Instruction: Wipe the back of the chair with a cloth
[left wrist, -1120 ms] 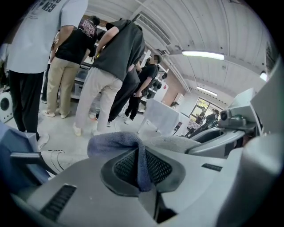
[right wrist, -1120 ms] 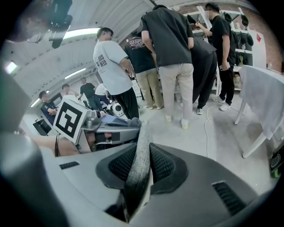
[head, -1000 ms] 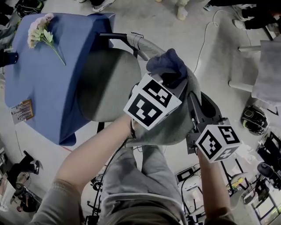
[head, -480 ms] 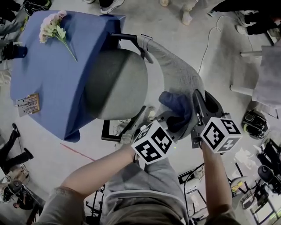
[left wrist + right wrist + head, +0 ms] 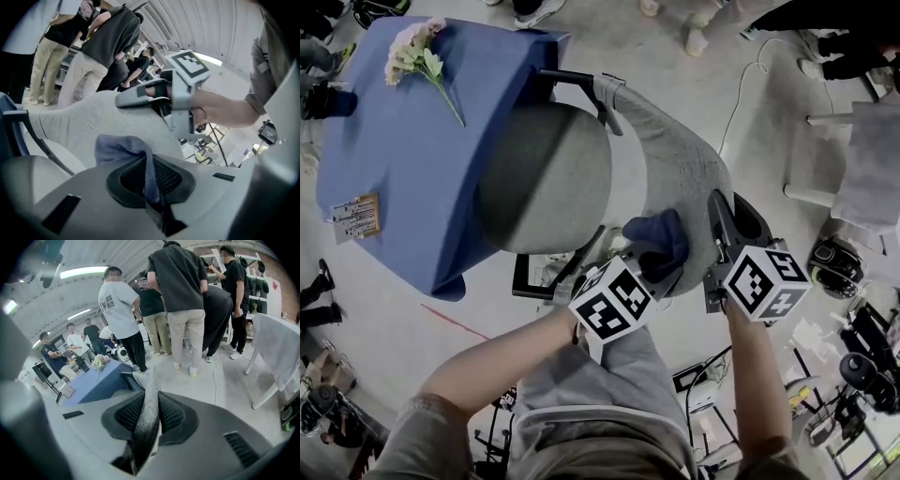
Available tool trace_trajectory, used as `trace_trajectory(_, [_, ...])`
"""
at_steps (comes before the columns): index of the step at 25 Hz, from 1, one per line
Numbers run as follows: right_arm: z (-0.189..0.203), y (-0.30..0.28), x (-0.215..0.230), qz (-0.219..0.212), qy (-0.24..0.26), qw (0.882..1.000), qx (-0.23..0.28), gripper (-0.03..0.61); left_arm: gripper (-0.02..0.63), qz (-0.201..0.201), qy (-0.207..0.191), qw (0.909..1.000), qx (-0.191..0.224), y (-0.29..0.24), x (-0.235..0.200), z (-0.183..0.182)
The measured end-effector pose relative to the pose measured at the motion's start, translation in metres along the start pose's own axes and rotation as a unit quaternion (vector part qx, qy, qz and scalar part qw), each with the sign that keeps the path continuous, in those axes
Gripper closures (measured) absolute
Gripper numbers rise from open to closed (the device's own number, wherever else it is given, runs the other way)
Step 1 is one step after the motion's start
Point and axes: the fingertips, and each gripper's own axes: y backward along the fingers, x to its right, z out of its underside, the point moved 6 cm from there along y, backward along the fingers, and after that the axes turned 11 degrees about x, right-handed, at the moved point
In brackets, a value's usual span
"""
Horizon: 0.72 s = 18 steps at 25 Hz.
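- On chair back [image 5: 677, 173], near end: blue cloth [image 5: 661, 234], clamped in left hand-held gripper [image 5: 151, 183].
- Just beside cloth: right hand-held gripper [image 5: 145, 425], clamped on chair back's edge.

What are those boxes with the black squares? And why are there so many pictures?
There is no robot here. A person holds a tool in each hand, and the patterned cubes are part of those tools. The head view comes from a camera on the person's head, looking down. Each gripper view comes from a camera riding on that tool. The left gripper has its jaws shut on a blue cloth, which rests on the grey chair back. The right gripper has its jaws shut on the chair back's edge, probably to steady it. Nearby stands a blue table with flowers.
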Motion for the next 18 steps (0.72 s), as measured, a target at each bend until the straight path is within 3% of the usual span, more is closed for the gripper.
trace_trajectory(2, [0.000,0.001,0.000,0.000,-0.002,1.000,0.000,0.505,0.574,-0.038,0.010,0.9992,0.003,-0.017,-0.025,-0.012])
trace_trajectory(7, [-0.001,0.001,-0.002,0.006,0.004,1.000,0.000,0.502,0.572,-0.083,0.038,0.9955,0.028,-0.044,-0.090,-0.068])
trace_trajectory(11, [0.001,0.000,-0.001,0.005,0.004,1.000,0.002,0.499,0.572,-0.114,0.043,0.9872,0.102,-0.024,-0.119,-0.132])
trace_trajectory(14, [0.003,0.001,0.000,0.005,0.004,1.000,0.001,0.499,0.572,-0.135,0.029,0.9797,0.145,0.003,-0.125,-0.170])
trace_trajectory(18, [0.003,0.001,0.001,0.024,-0.009,1.000,0.003,0.495,0.572,-0.165,-0.009,0.9738,0.156,0.042,-0.121,-0.185])
